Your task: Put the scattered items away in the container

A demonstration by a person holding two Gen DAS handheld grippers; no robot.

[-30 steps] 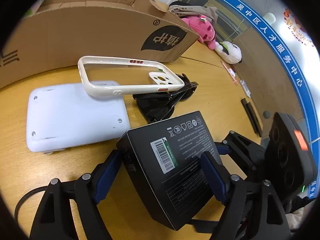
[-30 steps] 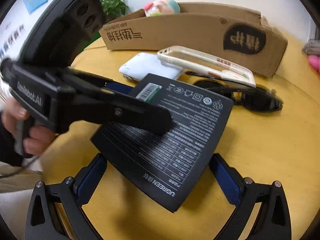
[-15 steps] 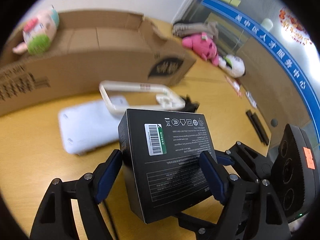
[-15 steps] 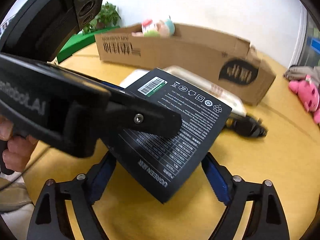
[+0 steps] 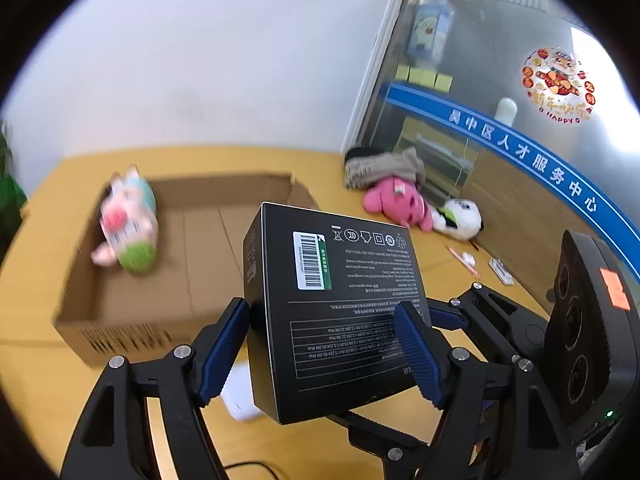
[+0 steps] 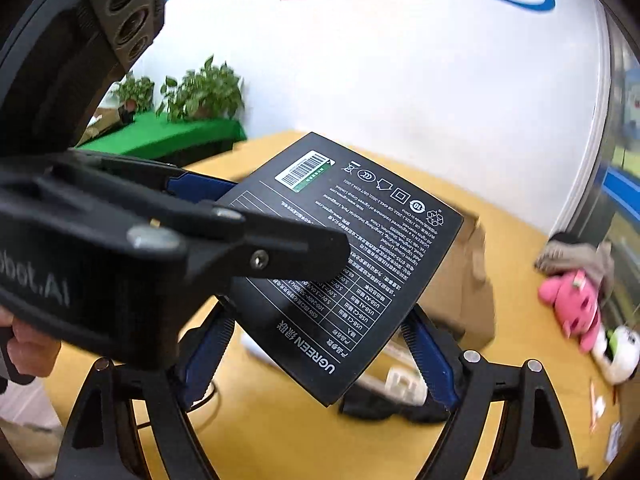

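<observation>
While both grippers clamp it, black UGREEN box [image 5: 336, 312] hangs above yellow table [image 5: 36, 380], before open cardboard box [image 5: 120, 320]. Left gripper [image 5: 324, 354] jaws just closing onto box sides; right gripper [image 6: 320, 356] pads press opposite edges. Plush toy [image 5: 126, 226] lies inside cardboard box.

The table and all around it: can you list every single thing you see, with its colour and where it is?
Black box: one, held up between both grippers.
Cardboard box: one, brown, on the table behind it.
Plush toy: one, pink and green, inside the cardboard box.
Pink plush: one, at the table's far right.
White plush: one, beside the pink plush.
Plants: green, by the wall.
Table: one, yellow wood.
Left gripper: black, blue pads, on the black box.
Right gripper: same colours, on the black box.
Hand: one, on the left gripper's handle.
</observation>
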